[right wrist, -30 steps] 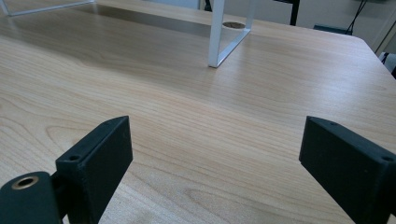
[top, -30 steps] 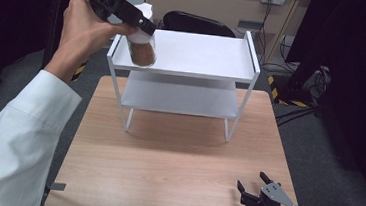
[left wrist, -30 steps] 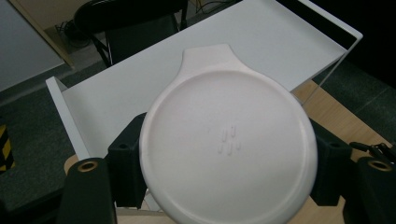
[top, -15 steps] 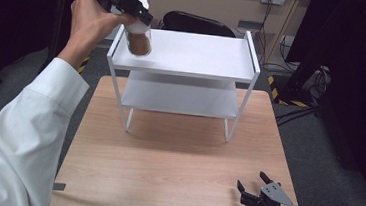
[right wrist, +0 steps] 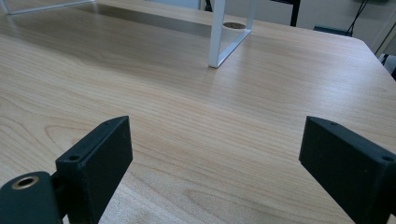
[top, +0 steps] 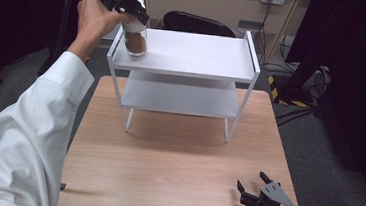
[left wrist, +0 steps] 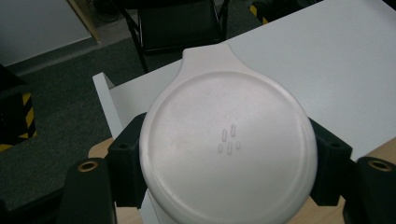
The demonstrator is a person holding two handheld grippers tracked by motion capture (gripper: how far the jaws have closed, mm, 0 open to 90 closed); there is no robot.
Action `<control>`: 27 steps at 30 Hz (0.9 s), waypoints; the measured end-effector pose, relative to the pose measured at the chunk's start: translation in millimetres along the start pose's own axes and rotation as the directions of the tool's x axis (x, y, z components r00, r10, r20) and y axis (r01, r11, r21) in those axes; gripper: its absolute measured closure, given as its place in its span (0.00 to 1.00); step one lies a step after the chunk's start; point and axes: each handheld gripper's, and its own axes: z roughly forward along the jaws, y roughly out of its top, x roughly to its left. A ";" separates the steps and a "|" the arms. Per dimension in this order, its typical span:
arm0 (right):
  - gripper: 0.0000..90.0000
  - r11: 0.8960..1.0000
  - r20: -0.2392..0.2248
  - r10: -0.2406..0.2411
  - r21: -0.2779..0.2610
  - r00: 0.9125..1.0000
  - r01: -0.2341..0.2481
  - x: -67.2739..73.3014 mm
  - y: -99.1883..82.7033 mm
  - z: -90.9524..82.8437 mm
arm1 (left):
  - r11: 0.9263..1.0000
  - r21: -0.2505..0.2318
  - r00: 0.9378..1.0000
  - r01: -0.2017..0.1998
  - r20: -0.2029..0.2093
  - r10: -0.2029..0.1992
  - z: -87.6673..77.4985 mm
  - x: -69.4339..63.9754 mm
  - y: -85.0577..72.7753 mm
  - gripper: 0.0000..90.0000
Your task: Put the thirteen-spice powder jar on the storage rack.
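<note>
Your left gripper (top: 128,14) clamps jar (top: 136,42) by its lid, at rack (top: 200,54) top-left corner | right gripper (top: 258,195) spread wide, empty, on tabletop (top: 176,157) before rack | risk: releasing near edge tips jar off.

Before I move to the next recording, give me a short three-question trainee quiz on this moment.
1. True or false: the left hand-held gripper is shut on the clear jar of brown powder with a white lid.
2. Where is that jar: A) on the wooden table, B) at the left end of the white two-tier metal shelf's top tier, C) on its lower tier?
3. Fill in: the right hand-held gripper, low over the light wooden table, has its jaws ____.

Key: 1 true; 2 B; 3 open.
</note>
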 end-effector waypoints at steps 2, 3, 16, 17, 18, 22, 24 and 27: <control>0.10 1.000 0.000 0.000 0.000 1.000 0.000 0.0 0.0 0.0 | 1.000 0.007 1.000 -0.001 -0.003 0.001 2.7 1.1 2.2 0.34; 0.10 1.000 0.000 0.000 0.000 1.000 0.000 0.0 0.0 0.0 | 1.000 0.007 1.000 -0.001 -0.003 0.001 2.7 1.1 2.2 0.34; 0.10 1.000 -0.002 -0.001 0.000 1.000 0.001 0.1 -0.1 -0.2 | 1.000 0.009 1.000 0.009 -0.007 -0.009 12.7 6.5 1.2 0.34; 0.10 1.000 -0.002 -0.001 0.000 1.000 0.001 0.1 -0.1 -0.2 | 1.000 0.009 1.000 0.009 -0.007 -0.009 12.7 6.5 1.2 0.34; 0.10 1.000 0.000 -0.003 0.002 1.000 0.003 0.5 0.2 0.0 | 1.000 0.008 1.000 0.016 0.001 -0.016 12.5 9.2 0.5 0.34; 0.10 1.000 -0.001 -0.006 0.004 1.000 0.006 0.6 0.6 0.0 | 1.000 0.002 1.000 0.021 0.006 -0.021 11.8 11.5 -1.8 0.34; 0.10 1.000 -0.001 -0.006 0.004 1.000 0.006 0.6 0.6 0.0 | 1.000 -0.008 1.000 0.014 0.005 -0.014 12.2 10.6 -4.3 0.33; 0.10 1.000 -0.005 -0.015 0.007 1.000 0.015 0.6 1.1 0.3 | 1.000 -0.011 1.000 0.008 0.006 -0.008 12.4 11.0 -4.8 0.33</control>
